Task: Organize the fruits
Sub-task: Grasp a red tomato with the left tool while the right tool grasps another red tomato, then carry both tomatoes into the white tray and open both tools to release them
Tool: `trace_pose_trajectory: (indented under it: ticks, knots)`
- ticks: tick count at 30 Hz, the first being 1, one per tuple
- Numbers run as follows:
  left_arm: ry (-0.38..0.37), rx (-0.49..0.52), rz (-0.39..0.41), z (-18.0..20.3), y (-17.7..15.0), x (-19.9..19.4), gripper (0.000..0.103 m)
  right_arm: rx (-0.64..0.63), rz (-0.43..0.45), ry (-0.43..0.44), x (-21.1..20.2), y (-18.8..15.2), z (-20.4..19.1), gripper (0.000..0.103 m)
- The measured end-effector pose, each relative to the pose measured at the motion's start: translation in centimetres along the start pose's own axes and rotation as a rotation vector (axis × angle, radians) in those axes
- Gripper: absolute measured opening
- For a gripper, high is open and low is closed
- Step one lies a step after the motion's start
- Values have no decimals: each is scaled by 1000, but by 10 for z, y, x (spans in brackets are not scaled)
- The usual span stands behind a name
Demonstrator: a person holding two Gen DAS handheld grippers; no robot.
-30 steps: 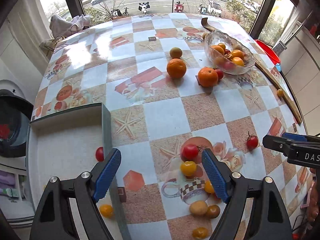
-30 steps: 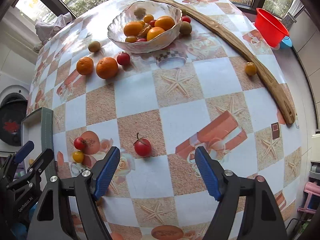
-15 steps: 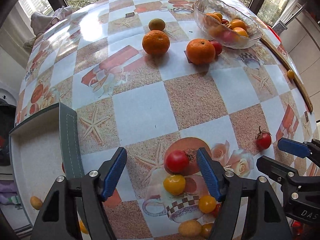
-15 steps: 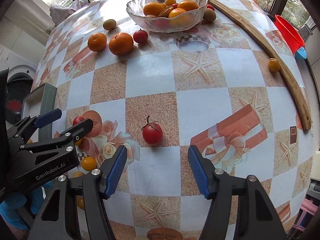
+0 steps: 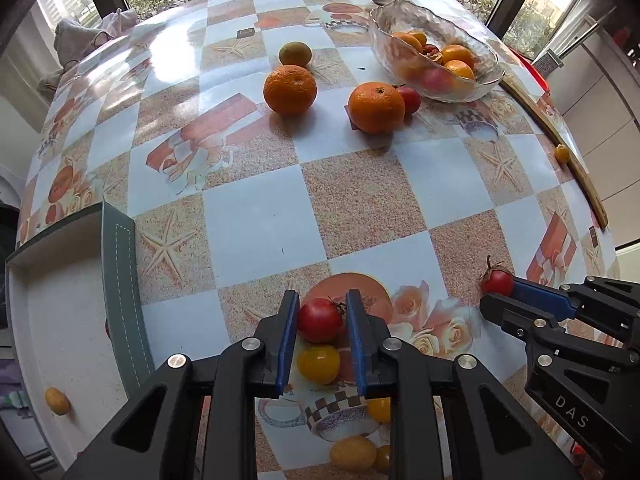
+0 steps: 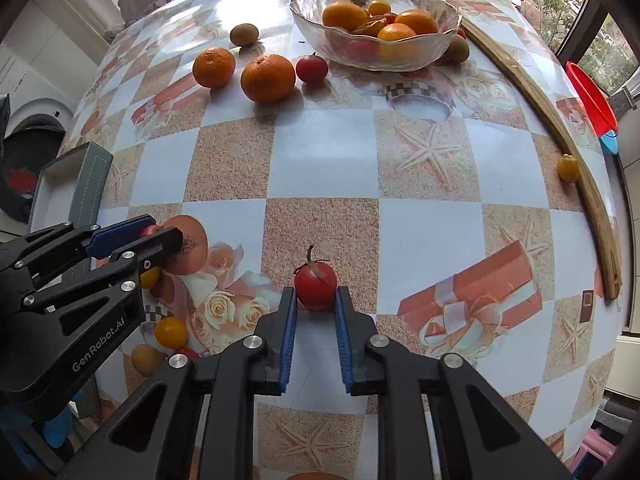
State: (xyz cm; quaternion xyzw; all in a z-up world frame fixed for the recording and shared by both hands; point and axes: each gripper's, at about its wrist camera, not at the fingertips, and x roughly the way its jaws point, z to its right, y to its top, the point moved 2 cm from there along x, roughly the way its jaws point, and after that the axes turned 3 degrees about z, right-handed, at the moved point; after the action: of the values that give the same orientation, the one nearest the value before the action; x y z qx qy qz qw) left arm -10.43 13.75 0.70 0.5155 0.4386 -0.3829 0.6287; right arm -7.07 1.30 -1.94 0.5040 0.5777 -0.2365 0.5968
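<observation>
Now, left fingers (image 5: 322, 312): clamped on my red tomato (image 5: 319, 319).
Right fingers (image 6: 316, 300): pinching a stemmed tomato (image 6: 315, 283).
Beside: yellow tomato (image 5: 318, 363), touching the red one.
Counter (image 5: 260, 224): oranges (image 5: 290, 89) far ahead.

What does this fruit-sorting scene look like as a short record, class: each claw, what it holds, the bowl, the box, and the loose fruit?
left claw: closed around a red tomato
right claw: closed around a stemmed red tomato
glass bowl: holds oranges and small tomatoes
grey box: open, left of the left claw
loose fruit: two oranges, a yellow tomato
</observation>
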Motion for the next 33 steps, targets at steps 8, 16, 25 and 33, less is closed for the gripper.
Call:
trace_pose_trajectory:
  ticks: [8,16,25,33]
  knots:
    - [-14,-69,78,-28,1,-39,25,57,17,73,-18,-1,6,20]
    - [20,-134,127,-65,-8,-68,25,32,33,105,-32,4,-11,20]
    - [106,-243,160,-123,-36,-89,25,-76,46,158,-36,20,-70,20]
    - [178,-340,185,-178,-55,-96,25,-188,46,207,-32,32,-138,20]
